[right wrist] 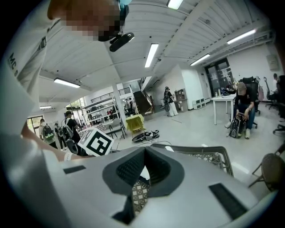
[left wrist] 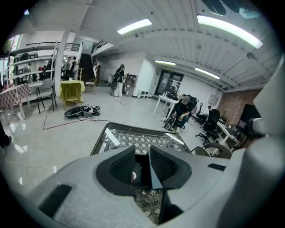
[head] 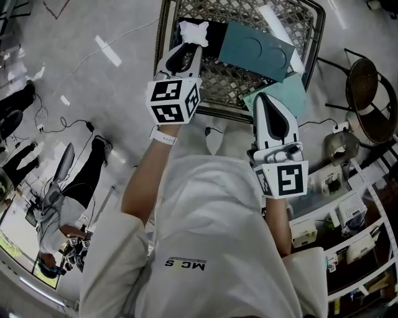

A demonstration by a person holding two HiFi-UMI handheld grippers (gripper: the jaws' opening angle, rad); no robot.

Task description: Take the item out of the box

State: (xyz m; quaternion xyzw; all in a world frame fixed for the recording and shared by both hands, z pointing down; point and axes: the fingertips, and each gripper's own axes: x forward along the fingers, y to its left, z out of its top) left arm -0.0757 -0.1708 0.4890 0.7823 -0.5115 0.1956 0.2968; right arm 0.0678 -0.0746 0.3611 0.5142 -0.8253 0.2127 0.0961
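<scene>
A metal lattice table (head: 249, 15) carries a black open box (head: 214, 34), a teal lid (head: 255, 53) lying askew, and a second teal piece (head: 283, 93) at the near edge. A white crumpled item (head: 194, 31) lies on the black box. My left gripper (head: 189, 46) reaches over the table's left side with its tips just short of the white item. In the left gripper view the jaws (left wrist: 142, 167) stand a little apart, with the black box (left wrist: 141, 173) showing in the gap. My right gripper (head: 264, 99) hovers over the near teal piece, its jaws (right wrist: 143, 167) closed together on nothing.
A round-backed chair (head: 373, 99) stands right of the table. Shelves with small white boxes (head: 348, 217) fill the lower right. Cables (head: 62, 121) run over the floor on the left, where people sit and stand. The person's white shirt fills the lower middle.
</scene>
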